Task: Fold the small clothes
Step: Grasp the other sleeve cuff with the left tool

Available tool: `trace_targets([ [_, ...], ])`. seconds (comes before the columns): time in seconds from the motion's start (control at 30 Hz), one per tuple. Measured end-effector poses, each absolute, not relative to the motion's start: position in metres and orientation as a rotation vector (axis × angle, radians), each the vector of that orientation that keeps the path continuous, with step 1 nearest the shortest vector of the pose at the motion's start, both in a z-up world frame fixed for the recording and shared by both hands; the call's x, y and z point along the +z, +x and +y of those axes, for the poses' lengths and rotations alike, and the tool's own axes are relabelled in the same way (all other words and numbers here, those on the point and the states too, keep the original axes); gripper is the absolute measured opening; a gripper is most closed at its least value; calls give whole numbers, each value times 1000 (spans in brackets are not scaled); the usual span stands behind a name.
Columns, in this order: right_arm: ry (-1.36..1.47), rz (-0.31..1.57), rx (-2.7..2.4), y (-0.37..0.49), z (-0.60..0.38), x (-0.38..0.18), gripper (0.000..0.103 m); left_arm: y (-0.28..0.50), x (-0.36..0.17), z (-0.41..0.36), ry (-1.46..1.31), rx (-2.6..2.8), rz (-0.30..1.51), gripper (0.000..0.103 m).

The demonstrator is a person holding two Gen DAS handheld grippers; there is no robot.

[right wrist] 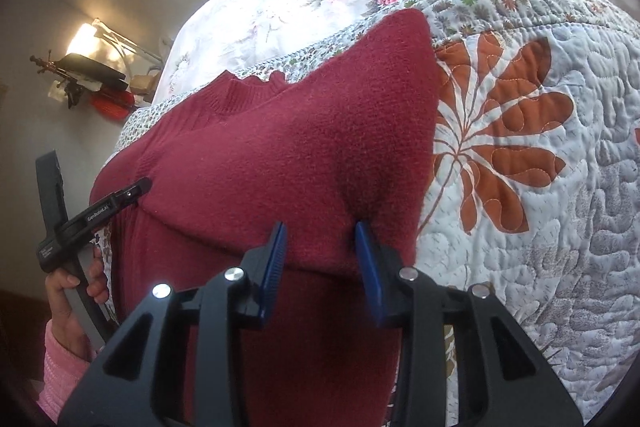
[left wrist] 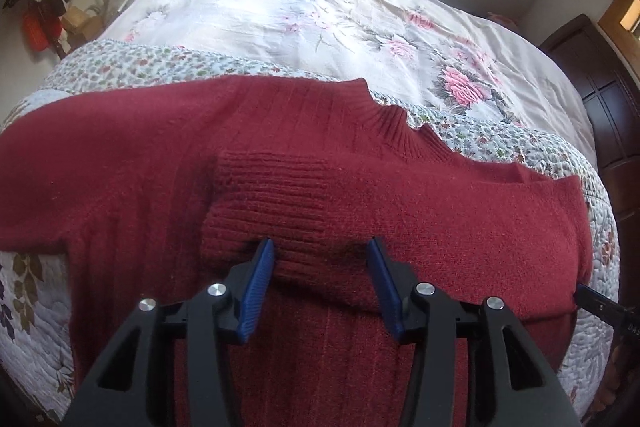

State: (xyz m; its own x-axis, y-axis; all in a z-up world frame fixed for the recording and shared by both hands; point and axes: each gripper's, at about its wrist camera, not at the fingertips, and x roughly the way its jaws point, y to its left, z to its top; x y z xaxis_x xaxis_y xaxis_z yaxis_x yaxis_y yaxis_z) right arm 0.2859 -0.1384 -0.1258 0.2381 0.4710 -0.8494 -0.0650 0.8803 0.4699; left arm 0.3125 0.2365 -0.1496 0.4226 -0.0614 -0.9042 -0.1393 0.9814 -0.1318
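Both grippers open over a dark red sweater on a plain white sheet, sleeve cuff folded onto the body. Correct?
One thing is off: the sweater lies on a quilted floral bedspread, not a plain white sheet; the right wrist view shows its orange leaf pattern. The rest holds: left gripper and right gripper have open jaws, and the ribbed cuff lies on the body.

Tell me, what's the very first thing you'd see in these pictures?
The big dark red sweater, spread across the quilted bedspread, with one ribbed cuff folded onto its middle. Next, the open left claw at that cuff and the open right claw over a folded edge. Also the big orange flower stitched on the bedspread, right of the sweater.
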Motion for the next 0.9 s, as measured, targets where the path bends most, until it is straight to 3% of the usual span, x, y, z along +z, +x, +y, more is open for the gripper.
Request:
trace_targets([
  [0.1, 358, 1280, 353, 285, -132, -113, 42, 310, -136, 242, -217, 20, 1136, 50],
  [0.13, 348, 1260, 352, 283, -128, -104, 49, 307, -128, 247, -232, 14, 1129, 52],
  [0.23, 327, 1223, 375, 279, -113, -82, 55, 294, -107, 272, -224, 61, 1083, 72],
  [0.47, 231, 1243, 381, 280, -53, -75, 62, 246, -102, 391, -311, 218, 1103, 76],
  [0.9, 179, 1278, 370, 296, 19, -95, 65, 147, -119, 619, -680, 499, 1022, 73],
])
